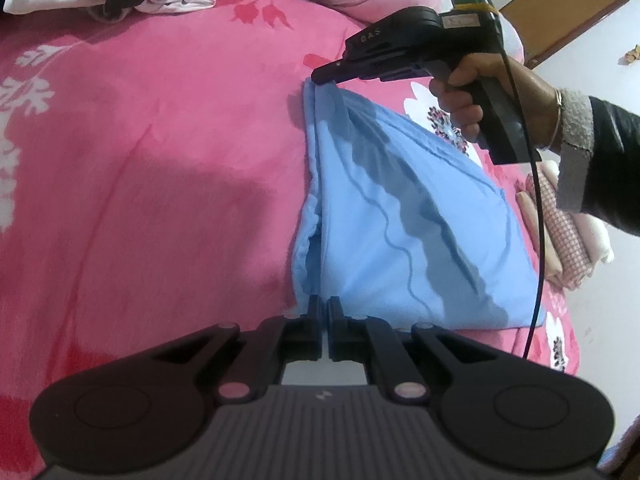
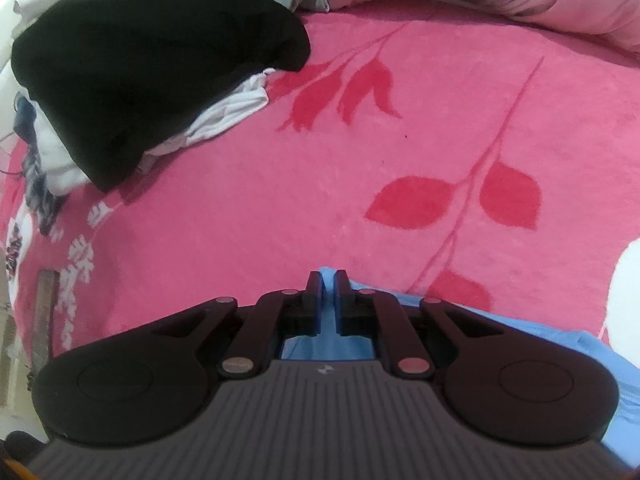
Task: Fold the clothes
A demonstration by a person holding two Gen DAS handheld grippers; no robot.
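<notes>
Blue cloth [image 1: 420, 216] lies folded on the pink blanket [image 1: 160, 160], between both tools. Right gripper [image 2: 328, 280] is clamped on one cloth corner, fabric pinched between its fingers; a hand [image 1: 472, 92] holds it. Left gripper [image 1: 324, 306] has its jaws nearly together at the cloth's near edge, apparently pinching it, though contact is hard to confirm. Folded clothes [image 1: 568, 240] lie beside the cloth. Black garment [image 2: 140, 68] lies on a pile well apart.

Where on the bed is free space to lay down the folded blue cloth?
Free: the pink bedspread left of the blue cloth, below the black garment pile. Crowded: the folded stack on the right edge.
</notes>
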